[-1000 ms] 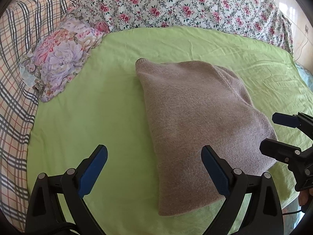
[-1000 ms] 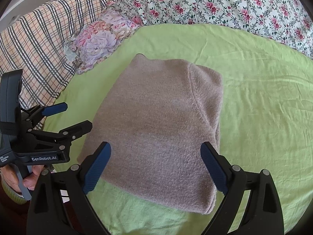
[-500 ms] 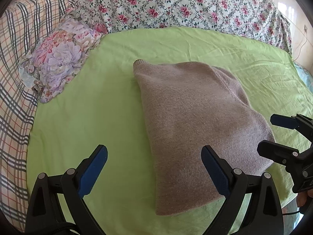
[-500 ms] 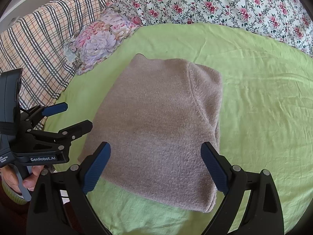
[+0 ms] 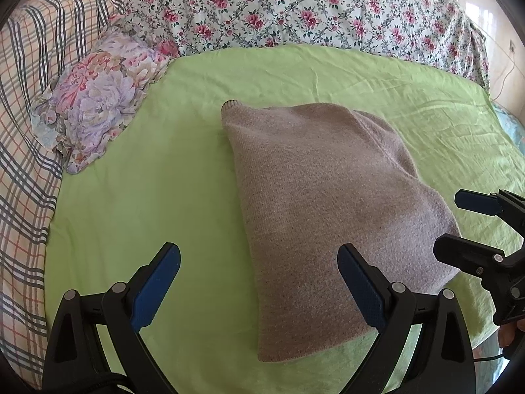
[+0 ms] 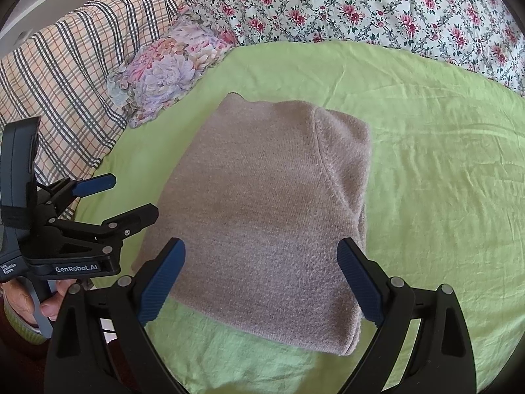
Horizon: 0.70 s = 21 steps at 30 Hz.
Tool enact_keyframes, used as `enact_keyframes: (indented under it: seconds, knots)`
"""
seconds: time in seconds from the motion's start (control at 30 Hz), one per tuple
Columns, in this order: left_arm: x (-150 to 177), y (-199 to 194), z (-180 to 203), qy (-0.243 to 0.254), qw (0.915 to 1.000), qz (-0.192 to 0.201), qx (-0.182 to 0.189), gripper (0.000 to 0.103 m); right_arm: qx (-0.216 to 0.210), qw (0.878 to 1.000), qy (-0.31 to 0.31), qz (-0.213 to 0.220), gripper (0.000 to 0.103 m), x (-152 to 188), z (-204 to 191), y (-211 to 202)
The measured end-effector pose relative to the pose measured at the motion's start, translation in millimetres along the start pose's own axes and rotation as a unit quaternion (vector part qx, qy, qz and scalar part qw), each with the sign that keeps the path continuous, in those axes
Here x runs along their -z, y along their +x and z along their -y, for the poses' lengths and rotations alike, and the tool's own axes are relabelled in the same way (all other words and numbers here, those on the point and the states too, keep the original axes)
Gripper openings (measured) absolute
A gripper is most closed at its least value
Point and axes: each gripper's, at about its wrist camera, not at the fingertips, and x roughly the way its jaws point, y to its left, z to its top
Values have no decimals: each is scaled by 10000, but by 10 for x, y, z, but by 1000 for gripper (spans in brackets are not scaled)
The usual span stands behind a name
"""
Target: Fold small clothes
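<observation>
Underneath — wrinkled green sheet (image 5: 164, 197), floral quilt (image 5: 295, 10)

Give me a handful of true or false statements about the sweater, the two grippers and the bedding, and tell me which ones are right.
1. The sweater lies folded on the green sheet. True.
2. The left gripper is clamped on the sweater's hem. False: it is open and grips nothing.
3. The right gripper is open and empty. True.
4. The flowered pillow sits on top of the sweater. False: it lies apart, beside the plaid blanket.
5. The sheet is blue. False: it is light green.
</observation>
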Motion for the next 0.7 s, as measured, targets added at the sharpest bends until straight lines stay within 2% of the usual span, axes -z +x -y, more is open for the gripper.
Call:
enact_keyframes:
  seconds: [0.7]
  knots:
    - [-30, 5, 20, 37, 10000, -16, 4, 97, -31, 10000, 31, 29, 94, -1, 33, -52]
